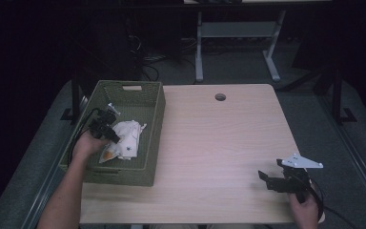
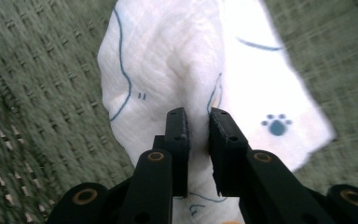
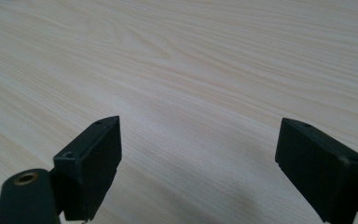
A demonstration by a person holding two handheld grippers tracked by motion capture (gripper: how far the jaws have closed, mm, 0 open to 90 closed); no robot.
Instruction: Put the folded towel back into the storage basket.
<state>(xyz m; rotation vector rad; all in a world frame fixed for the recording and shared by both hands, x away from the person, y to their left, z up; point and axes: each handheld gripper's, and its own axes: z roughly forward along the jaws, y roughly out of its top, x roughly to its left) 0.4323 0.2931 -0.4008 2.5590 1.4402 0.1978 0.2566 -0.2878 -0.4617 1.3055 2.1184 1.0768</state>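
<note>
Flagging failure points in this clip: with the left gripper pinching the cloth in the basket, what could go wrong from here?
1. The left gripper has its fingers closed on only a thin fold of the white printed cloth, so the cloth may slip free when lifted.
2. The crumpled cloth could drag on the wall of the green woven basket and snag or shift it.
3. The right gripper hovers open over the light wooden table, far from steadying the basket.

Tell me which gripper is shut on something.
The left gripper, in the green basket, jaws pinched on the white cloth. The right gripper is open over bare table.
</note>
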